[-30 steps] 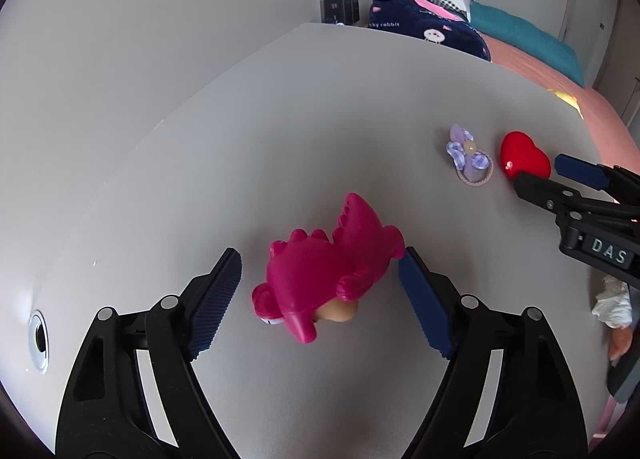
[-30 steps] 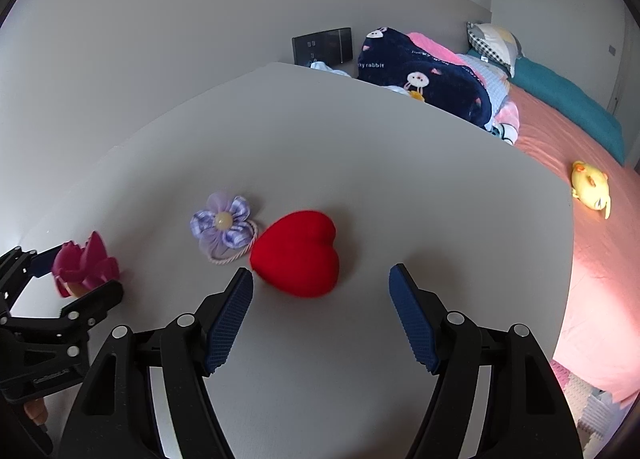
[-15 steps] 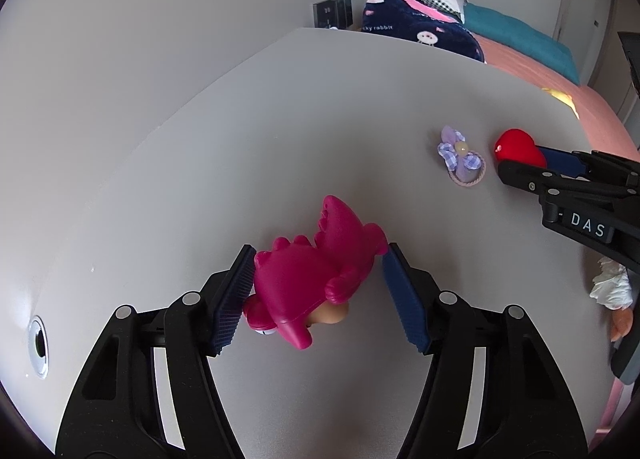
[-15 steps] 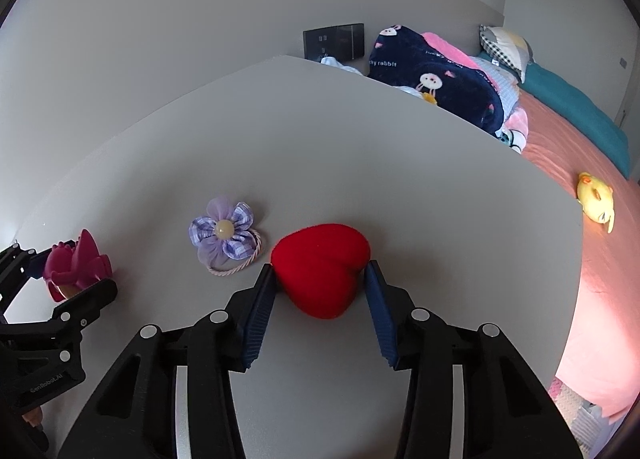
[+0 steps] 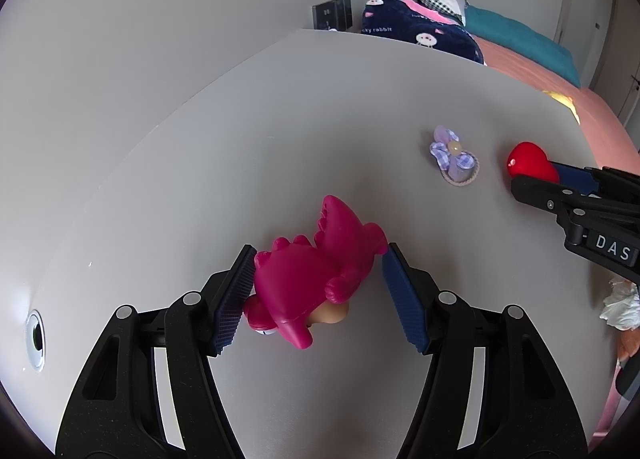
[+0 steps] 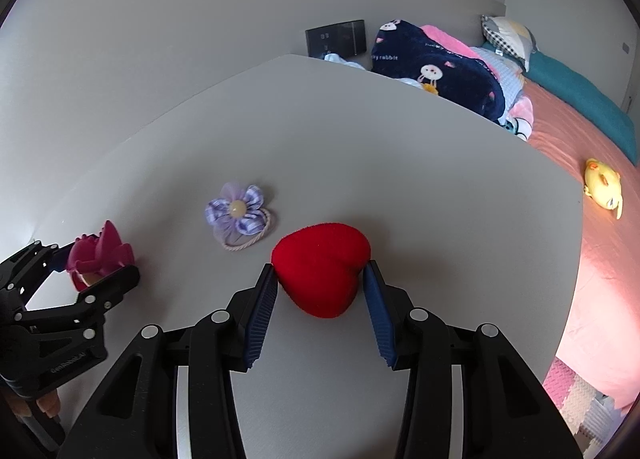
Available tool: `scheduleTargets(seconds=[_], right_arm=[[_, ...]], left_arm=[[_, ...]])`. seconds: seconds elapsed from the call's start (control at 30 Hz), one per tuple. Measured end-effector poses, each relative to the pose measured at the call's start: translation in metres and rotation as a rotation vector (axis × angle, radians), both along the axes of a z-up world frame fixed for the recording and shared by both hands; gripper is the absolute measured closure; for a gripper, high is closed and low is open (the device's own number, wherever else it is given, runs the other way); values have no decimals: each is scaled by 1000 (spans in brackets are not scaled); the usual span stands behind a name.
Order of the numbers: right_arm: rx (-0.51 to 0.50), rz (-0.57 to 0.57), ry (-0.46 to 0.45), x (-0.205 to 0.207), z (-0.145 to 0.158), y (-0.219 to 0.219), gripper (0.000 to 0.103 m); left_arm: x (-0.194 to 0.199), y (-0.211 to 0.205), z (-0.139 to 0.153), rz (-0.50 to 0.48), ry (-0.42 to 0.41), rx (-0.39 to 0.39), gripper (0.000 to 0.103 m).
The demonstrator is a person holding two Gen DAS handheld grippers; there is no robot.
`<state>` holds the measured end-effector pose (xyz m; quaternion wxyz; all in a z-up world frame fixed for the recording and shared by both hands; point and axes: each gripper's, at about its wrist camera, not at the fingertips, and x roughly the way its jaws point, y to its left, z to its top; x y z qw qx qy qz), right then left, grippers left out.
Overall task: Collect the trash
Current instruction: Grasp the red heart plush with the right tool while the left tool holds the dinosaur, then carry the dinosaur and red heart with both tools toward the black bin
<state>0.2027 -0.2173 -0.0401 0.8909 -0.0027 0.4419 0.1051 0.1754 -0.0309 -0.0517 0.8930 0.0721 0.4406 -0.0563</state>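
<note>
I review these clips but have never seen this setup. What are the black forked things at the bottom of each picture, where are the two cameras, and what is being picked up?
No robot here: a person holds a two-finger tool in each hand. Each has a fisheye camera looking forward along its fingers, so the black forks are the tongs themselves. In the left view, the left tongs close on a pink dinosaur toy. In the right view, the right tongs close on a red heart. Both items look to rest on the grey table. Between them lies a purple flower hair tie, untouched. Behind the table is a bed.

Left tongs [image 5: 318, 291] clamped on a toy, right tongs [image 6: 320, 291] likewise clamped, both low over the table
</note>
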Motion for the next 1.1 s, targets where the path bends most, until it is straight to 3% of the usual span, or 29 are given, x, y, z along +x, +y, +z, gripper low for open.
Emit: scheduleTargets(seconds=[1.1], right_arm=[[48, 20, -40, -77, 35, -23, 57]], left_arm=[[-65, -28, 32, -17, -40, -27, 40]])
